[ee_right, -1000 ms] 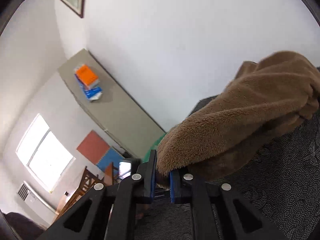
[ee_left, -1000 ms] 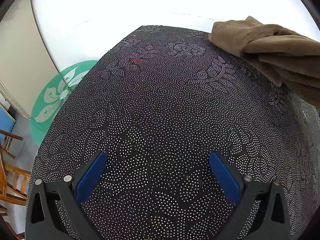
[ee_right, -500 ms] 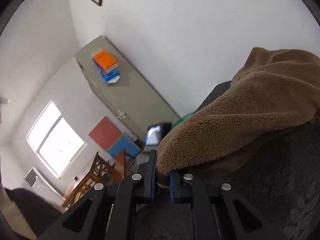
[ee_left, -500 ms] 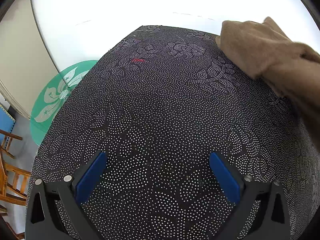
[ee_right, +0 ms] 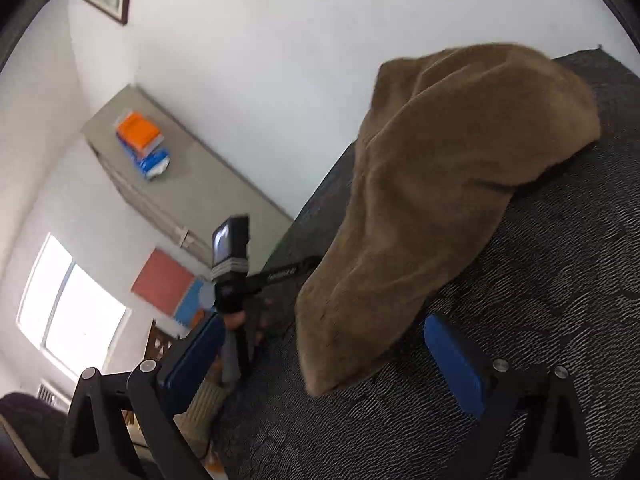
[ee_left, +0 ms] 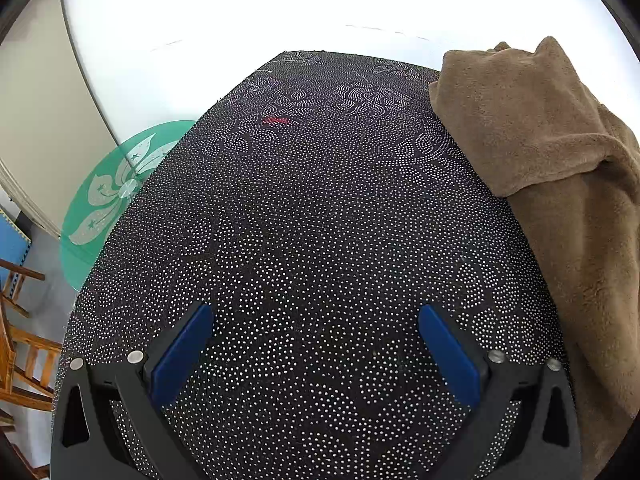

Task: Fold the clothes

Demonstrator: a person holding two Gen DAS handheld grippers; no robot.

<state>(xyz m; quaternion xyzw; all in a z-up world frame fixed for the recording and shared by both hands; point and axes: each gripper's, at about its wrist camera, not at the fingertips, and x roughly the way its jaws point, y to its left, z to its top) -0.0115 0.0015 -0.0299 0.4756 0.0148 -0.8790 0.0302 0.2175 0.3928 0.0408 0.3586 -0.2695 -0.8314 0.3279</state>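
A brown fleece garment [ee_left: 552,168] lies bunched on the right side of the black dotted tablecloth [ee_left: 320,220]. In the right wrist view the same garment [ee_right: 440,184] slopes down to a loose corner that rests on the cloth between the open jaws. My right gripper [ee_right: 320,356] is open and holds nothing. My left gripper [ee_left: 314,344] is open and empty, low over bare cloth, with the garment off to its right.
A green glass round table [ee_left: 116,196] stands left of the covered table, with wooden chairs [ee_left: 20,344] below it. In the right wrist view, the left hand-held gripper's camera [ee_right: 232,248] shows beyond the table edge, with a grey cabinet [ee_right: 192,184] by the wall.
My right gripper has opened and let go of the garment's corner, which has dropped onto the cloth. The garment now reaches farther along the table's right side. My left gripper has stayed in place.
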